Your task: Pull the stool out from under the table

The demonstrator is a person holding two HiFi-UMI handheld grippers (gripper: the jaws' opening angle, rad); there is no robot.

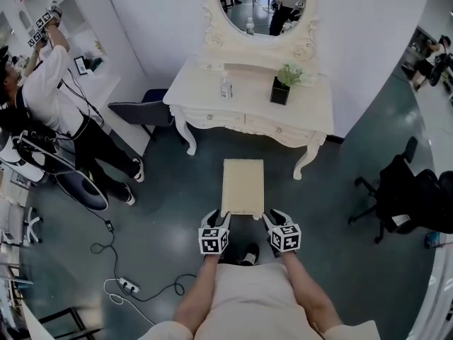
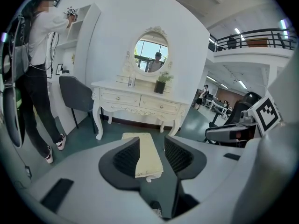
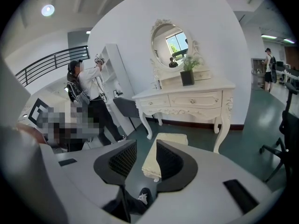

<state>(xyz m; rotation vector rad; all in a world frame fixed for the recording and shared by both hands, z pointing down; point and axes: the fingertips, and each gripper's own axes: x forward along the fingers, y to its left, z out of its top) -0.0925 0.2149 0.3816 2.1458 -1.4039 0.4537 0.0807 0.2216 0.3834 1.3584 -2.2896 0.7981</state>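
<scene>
**Left hand-held gripper** [image 1: 218, 218]: held low in front of the person's body on a bare forearm stretched forward, marker cube facing up. It points toward the desk, tips at the stool's near left corner. In the left gripper view [image 2: 150, 144] the jaws stand spread, and the stool's near end shows in the gap. Whether a pad touches the wood cannot be told.

**Right hand-held gripper** [image 1: 274, 216]: mirror pose on the other forearm, level with the left one, tips at the stool's near right corner. In the right gripper view [image 3: 146, 148] the jaws are spread, the stool's corner sits by the right-hand jaw, and dark floor fills the rest of the gap.

**Stool** [image 1: 243, 184] [image 2: 147, 157] [image 3: 150, 164]: cream, rectangular top, carved white legs. It stands on the dark green floor between the person and the desk, fully clear of the desk's front edge. The long axis runs straight from the person toward the desk. One short end is at the two grippers, the other faces the desk drawers.

**Desk** [image 1: 248, 106] [image 2: 140, 101] [image 3: 196, 98]: white, curved legs, against the wall.
- Oval mirror [image 1: 262, 2] above.
- Potted plant [image 1: 286, 85] in a dark pot on top, right of centre.
- Small bottle [image 1: 226, 86] on top, left of centre.

**Surroundings**:
- Grey chair [image 1: 141, 110] just left of the desk.
- Black office chair [image 1: 403, 190] well off to the right.
- Second person [image 1: 56, 98] at white shelves on the left, arms raised.
- Power strip [image 1: 127, 285] with loose cable on the floor near the left.
</scene>
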